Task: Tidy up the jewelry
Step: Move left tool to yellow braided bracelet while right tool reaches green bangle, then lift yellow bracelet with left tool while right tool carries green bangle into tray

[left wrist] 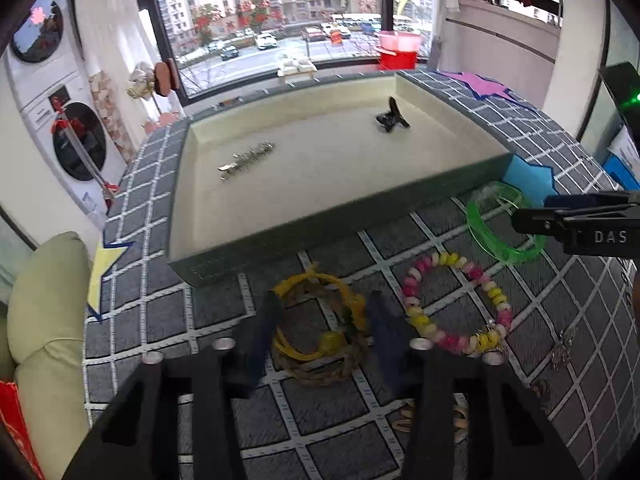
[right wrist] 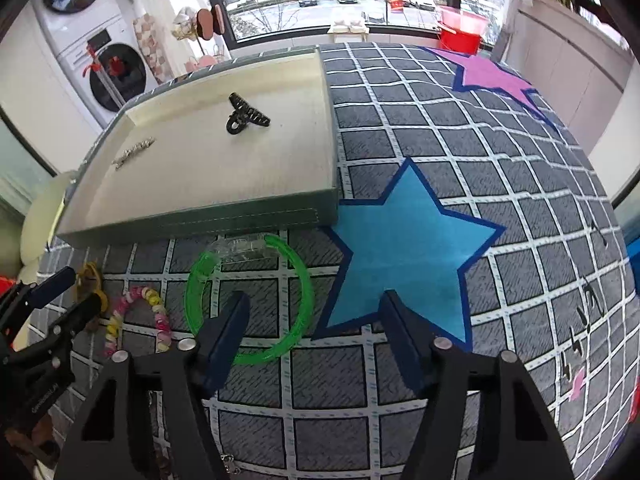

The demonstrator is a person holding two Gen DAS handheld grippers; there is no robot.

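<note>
The left tongs [left wrist: 320, 320] straddle a braided yellow-and-brown rope bracelet [left wrist: 320, 332], pads apparently not pressing. The right tongs [right wrist: 314, 312] gape over a translucent green plastic bangle [right wrist: 248, 300] on the checked desk [right wrist: 400, 128].

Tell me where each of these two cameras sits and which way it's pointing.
Left wrist: on the left gripper, looking down along its fingers straddling the yellow rope bracelet; the right gripper shows at right.
Right wrist: on the right gripper, looking down over the green bangle; the left gripper shows at left.
Shared: tray, black hair claw, beaded bracelet.
</note>
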